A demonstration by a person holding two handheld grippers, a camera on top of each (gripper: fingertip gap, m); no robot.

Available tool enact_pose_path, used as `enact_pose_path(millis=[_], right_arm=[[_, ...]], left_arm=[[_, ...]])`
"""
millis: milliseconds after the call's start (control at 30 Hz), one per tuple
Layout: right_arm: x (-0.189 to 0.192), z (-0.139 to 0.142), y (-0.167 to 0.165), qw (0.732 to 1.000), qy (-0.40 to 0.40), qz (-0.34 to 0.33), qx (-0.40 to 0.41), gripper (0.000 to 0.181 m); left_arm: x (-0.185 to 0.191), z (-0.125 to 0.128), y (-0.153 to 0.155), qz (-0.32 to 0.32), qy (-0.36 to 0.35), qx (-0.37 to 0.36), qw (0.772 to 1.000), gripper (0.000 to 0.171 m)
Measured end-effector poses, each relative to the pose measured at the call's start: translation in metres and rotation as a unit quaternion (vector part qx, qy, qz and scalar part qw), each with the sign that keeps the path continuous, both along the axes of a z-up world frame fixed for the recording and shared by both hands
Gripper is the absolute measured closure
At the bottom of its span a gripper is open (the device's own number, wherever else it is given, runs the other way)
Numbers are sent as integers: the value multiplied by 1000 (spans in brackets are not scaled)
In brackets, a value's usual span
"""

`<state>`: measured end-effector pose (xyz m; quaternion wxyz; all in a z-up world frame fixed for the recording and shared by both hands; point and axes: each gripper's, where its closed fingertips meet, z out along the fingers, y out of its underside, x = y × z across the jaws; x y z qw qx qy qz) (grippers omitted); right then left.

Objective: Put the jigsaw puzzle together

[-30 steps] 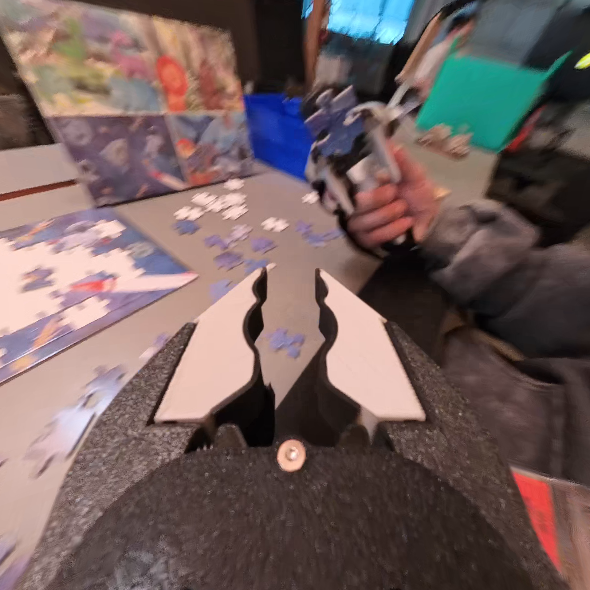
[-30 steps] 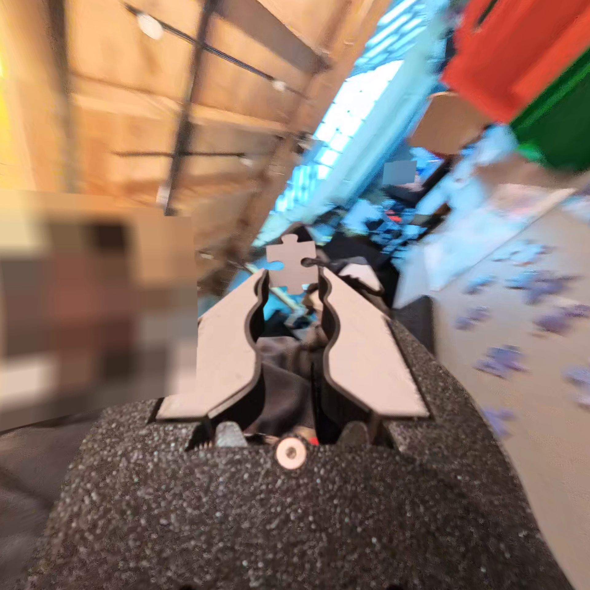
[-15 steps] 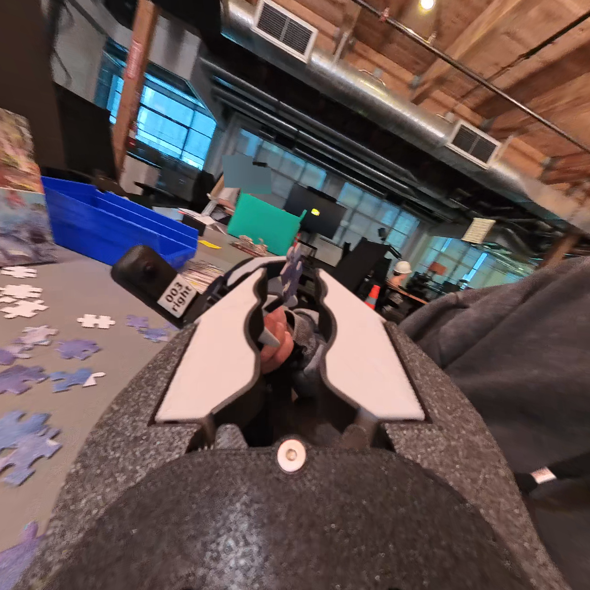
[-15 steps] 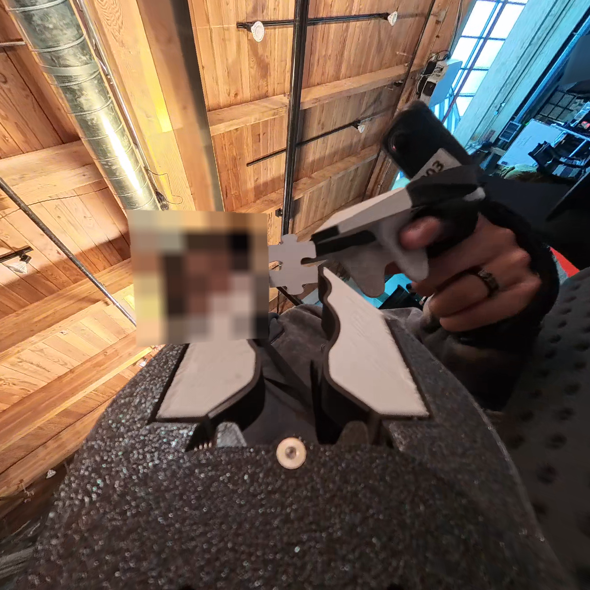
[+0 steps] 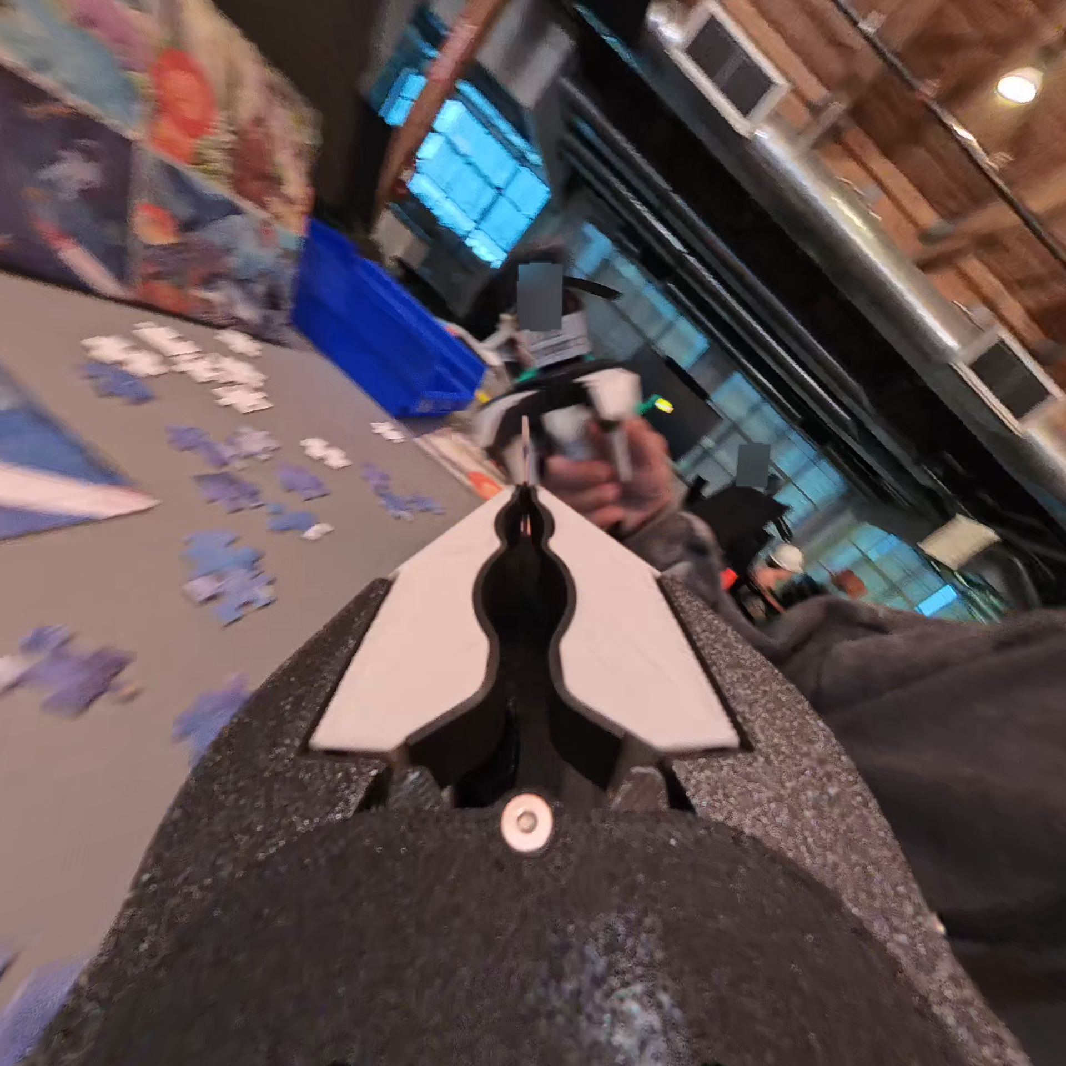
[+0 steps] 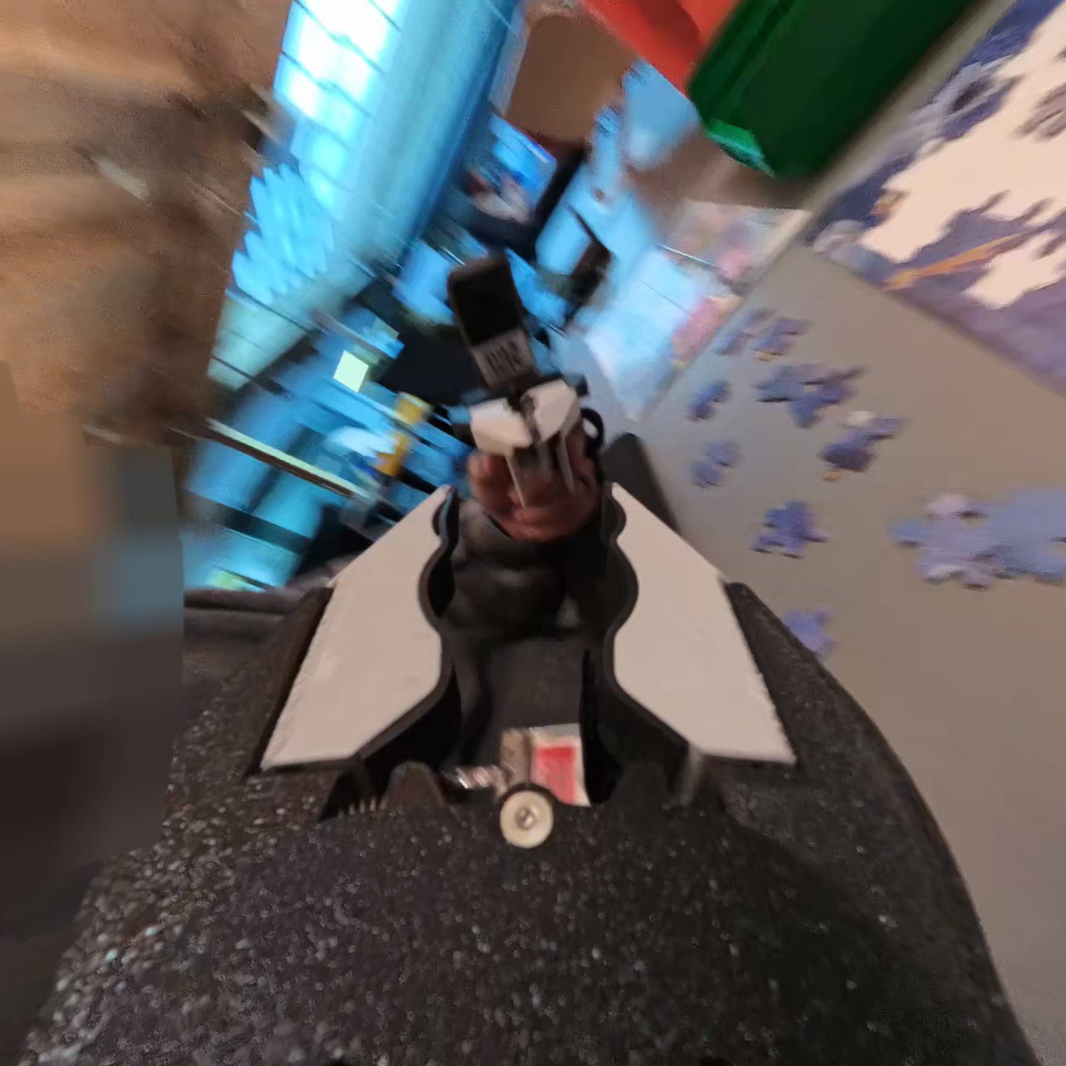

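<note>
My left gripper point(image 5: 524, 491) is shut on a puzzle piece point(image 5: 525, 455), seen edge-on as a thin sliver sticking out past the fingertips, held in the air above the table edge. My right gripper point(image 6: 528, 497) is open and empty. The two grippers face each other: the right one shows beyond the piece in the left wrist view point(image 5: 556, 406), and the left one shows blurred in the right wrist view point(image 6: 522, 418). The partly assembled blue and white puzzle point(image 5: 40, 461) lies on the grey table point(image 5: 115, 663); it also shows in the right wrist view point(image 6: 952, 190).
Several loose blue and white pieces point(image 5: 225, 571) lie scattered on the table, also in the right wrist view point(image 6: 807, 386). The puzzle box point(image 5: 144, 144) and a blue bin point(image 5: 381, 340) stand at the back. A grey sleeve point(image 5: 894, 721) is at the right.
The right gripper held the piece up, the left gripper closed on it, and the right gripper opened and drew back. Both views have swung towards the table.
</note>
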<state>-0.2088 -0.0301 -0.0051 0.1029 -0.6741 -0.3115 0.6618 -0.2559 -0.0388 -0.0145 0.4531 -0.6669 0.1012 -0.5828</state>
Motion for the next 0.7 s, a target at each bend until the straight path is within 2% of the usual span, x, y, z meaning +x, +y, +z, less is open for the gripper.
enact_pose_path(millis=[67, 167, 233, 300, 367, 400, 467, 533, 600, 700], right_arm=[[-1, 13, 4, 988, -100, 25, 117, 136], [-12, 48, 35, 945, -203, 32, 255, 136], [-33, 69, 58, 922, -228, 56, 309, 136], [-64, 74, 84, 912, -228, 80, 332, 137], [-98, 49, 120, 910, -226, 86, 337, 137], [-116, 28, 141, 914, -227, 74, 328, 138], [-151, -18, 176, 937, -201, 23, 284, 144], [-171, -54, 186, 957, -145, -12, 250, 147], [-173, -74, 194, 959, -98, -59, 260, 155], [-165, -88, 193, 948, -138, -46, 284, 147]], left_arm=[[-32, -22, 22, 64, 32, -74, 995, 171], [-75, -41, 48, 125, 87, -162, 975, 171], [-96, -41, 64, 144, 144, -176, 963, 171], [-115, -41, 85, 165, 220, -179, 945, 171], [-139, -46, 114, 204, 282, -177, 921, 171], [-145, -49, 129, 213, 279, -180, 919, 171], [-142, -58, 155, 198, 202, -211, 936, 170], [-147, -68, 174, 206, 144, -238, 938, 171], [-152, -71, 186, 215, 115, -230, 942, 171], [-149, -65, 198, 204, 43, -213, 955, 171]])
